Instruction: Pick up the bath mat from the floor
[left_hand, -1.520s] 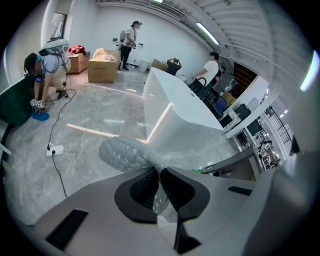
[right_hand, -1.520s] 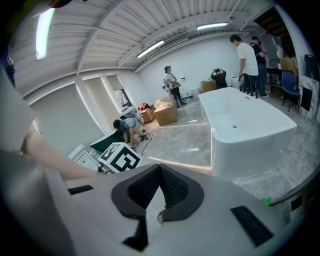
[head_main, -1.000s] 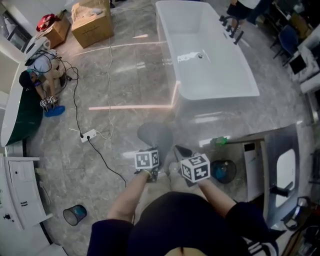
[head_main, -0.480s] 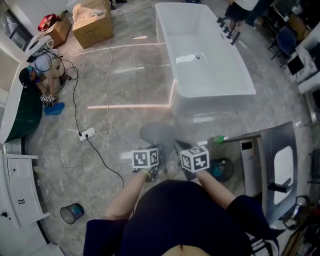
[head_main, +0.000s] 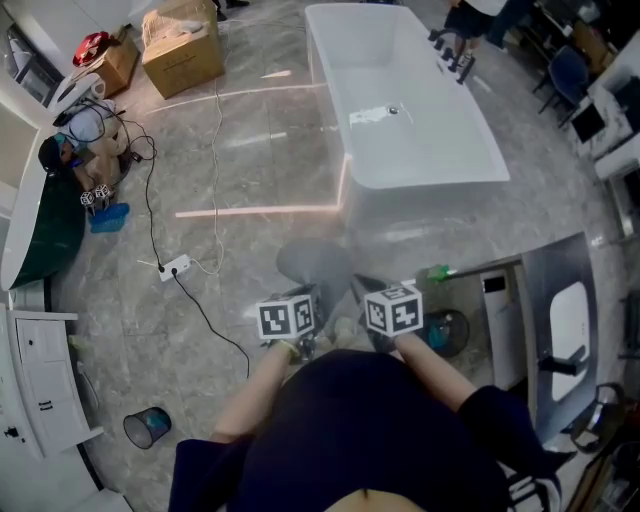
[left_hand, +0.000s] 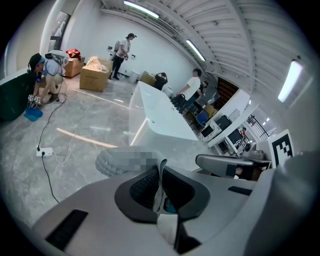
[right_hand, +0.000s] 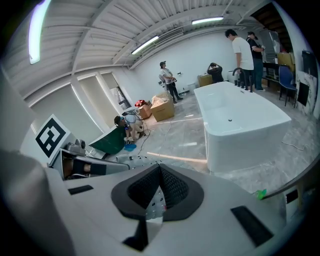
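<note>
Status: both tongs are on the bath mat (head_main: 312, 265).

- Left gripper (left_hand: 160, 182): the jaws are pressed together on a thin fold of the mat's near edge. The sheet runs up between the pads, and the nubbly grey surface (left_hand: 112, 162) spreads away beyond them.
- Right gripper (right_hand: 159, 187): the jaws are likewise closed on the same edge. A dotted strip of mat is pinched between the pads, and the rest (right_hand: 135, 160) trails off to the left.
- The two grippers sit side by side, close to each other and just in front of your body.

Location: the mat extends forward from your grippers over the floor (head_main: 230, 170), short of the near end of the bathtub (head_main: 405, 110) and well apart from it. I cannot tell whether its far end touches the floor.

Handling, judged:
- The mat looks soft and limp. It drapes rather than holding a shape, so expect it to sag and swing from the pinched edge.
- It is probably light, though a textured rubbery face may drag on the tile.
- It is not fragile.
- The grip is on a thin edge, so slipping out is the main risk.
- Your two holds are near together, so the outer corners will droop. A wider spacing along the edge would carry it flatter.
- Lift evenly with both hands.
</note>
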